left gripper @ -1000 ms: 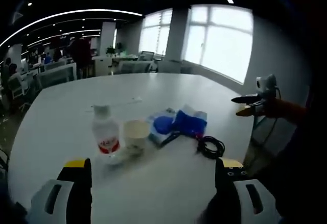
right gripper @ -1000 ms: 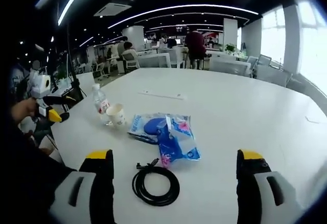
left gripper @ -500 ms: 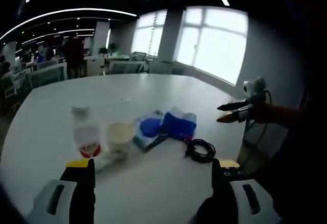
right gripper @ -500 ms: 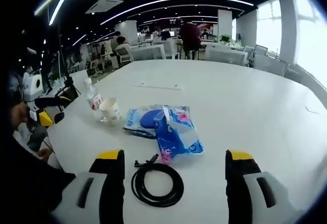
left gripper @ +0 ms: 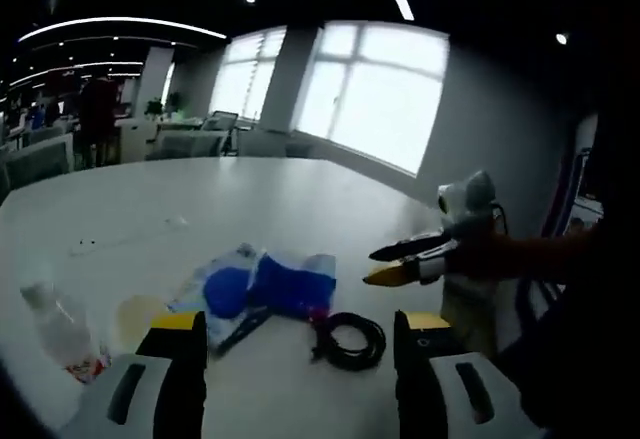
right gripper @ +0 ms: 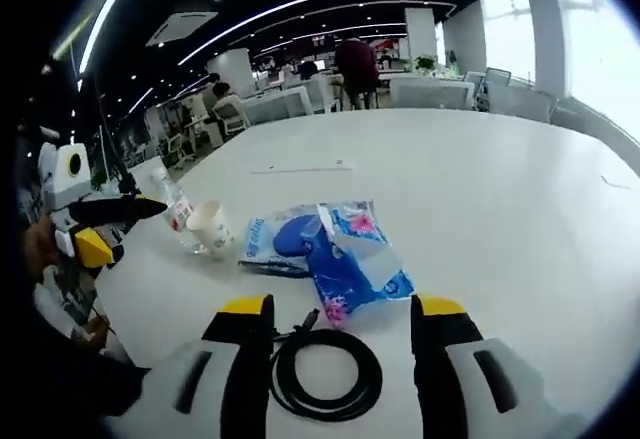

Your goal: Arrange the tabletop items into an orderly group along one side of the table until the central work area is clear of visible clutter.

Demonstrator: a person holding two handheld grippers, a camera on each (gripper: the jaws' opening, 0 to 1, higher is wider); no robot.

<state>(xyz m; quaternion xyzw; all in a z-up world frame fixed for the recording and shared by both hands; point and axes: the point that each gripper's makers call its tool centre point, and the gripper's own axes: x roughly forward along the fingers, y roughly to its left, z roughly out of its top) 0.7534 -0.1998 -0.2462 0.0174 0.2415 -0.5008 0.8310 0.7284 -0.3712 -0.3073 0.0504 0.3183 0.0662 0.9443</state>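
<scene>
Right gripper view: our right gripper [right gripper: 340,324] hangs released over the black cable coil [right gripper: 325,371] on the white worktop [right gripper: 500,199]; blue packets [right gripper: 340,249] lie just beyond the coil, the paper cup [right gripper: 209,227] and bottle [right gripper: 176,205] beyond those. Our left gripper [left gripper: 298,334] is released too.

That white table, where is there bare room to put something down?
The table is bare beyond and right of the blue packets, out to its far edge. A thin strip lies mid-table. It is crowded at the near edge: bottle, paper cup, packets and black cable coil.
</scene>
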